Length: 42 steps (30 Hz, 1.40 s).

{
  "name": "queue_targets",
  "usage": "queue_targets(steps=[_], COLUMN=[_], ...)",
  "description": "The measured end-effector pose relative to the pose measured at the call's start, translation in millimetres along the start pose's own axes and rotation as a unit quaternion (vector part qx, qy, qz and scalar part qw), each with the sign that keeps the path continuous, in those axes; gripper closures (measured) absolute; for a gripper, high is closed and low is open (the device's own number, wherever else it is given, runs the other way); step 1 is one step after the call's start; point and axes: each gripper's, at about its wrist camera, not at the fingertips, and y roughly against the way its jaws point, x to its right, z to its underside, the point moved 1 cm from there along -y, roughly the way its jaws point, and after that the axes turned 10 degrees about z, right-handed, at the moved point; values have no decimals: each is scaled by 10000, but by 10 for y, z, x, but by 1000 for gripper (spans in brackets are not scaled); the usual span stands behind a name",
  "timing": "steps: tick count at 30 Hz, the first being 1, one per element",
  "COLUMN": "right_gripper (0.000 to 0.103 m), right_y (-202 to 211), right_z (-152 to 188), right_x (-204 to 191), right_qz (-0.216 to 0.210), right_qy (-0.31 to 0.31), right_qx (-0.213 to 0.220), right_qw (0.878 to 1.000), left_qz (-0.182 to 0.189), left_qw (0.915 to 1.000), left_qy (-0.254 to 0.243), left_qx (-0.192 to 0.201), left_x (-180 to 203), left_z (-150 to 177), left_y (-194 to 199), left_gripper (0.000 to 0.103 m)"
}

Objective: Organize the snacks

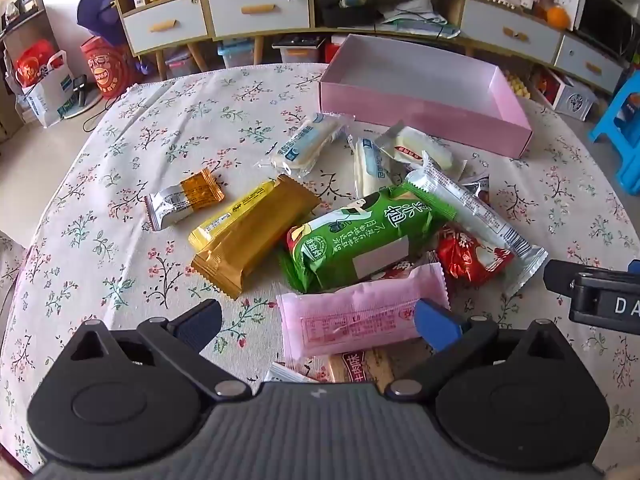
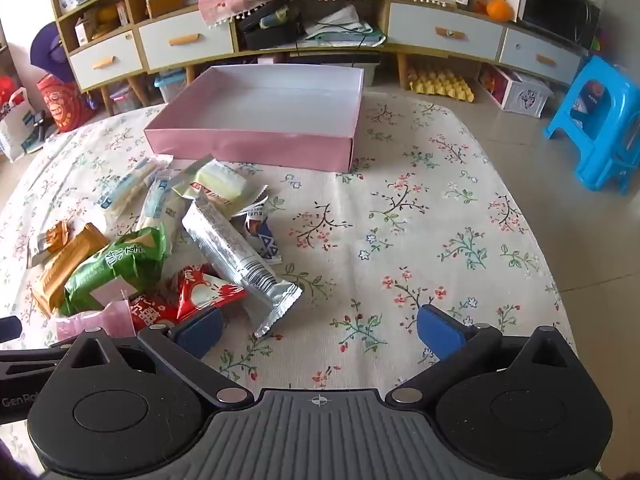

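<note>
on the floral tablecloth (image 2: 400,208), left gripper (image 1: 318,320) spread wide around pink plastic snack packet (image 1: 352,320); right gripper (image 2: 318,326) spread wide over bare cloth, pink cardboard box (image 2: 248,146) beyond.

Bright, even daylight throughout, strongest at the far left beyond the left gripper, where the pale wall washes out. Soft, short shadows under the black plastic left gripper (image 1: 318,320) and black plastic right gripper (image 2: 318,324). Glare streaks on the long silver foil snack wrapper (image 2: 240,264) ahead-left of the right gripper. Heavy fisheye bending: round floral-cloth tabletop (image 2: 420,240) bulging, long wooden cabinet with white drawers (image 2: 440,36) curved into an arch. Dark vignette at corners. Sharp centre, mild softness toward edges.
</note>
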Motion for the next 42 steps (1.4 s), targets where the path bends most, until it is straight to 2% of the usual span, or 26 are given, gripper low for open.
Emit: queue_targets(steps=[13, 42], right_gripper=[0, 0], right_y=[0, 5], right_z=[42, 57], right_x=[-72, -109], right_qz=[93, 21], right_qy=[205, 297], right_qx=[72, 36], right_qw=[9997, 9996], left_qz=[120, 136], left_qw=[9998, 9998], left_qy=[-17, -7], left_qx=[-144, -136], left_x=[-13, -19], left_z=[52, 64], left_y=[-9, -4], left_gripper=[0, 0])
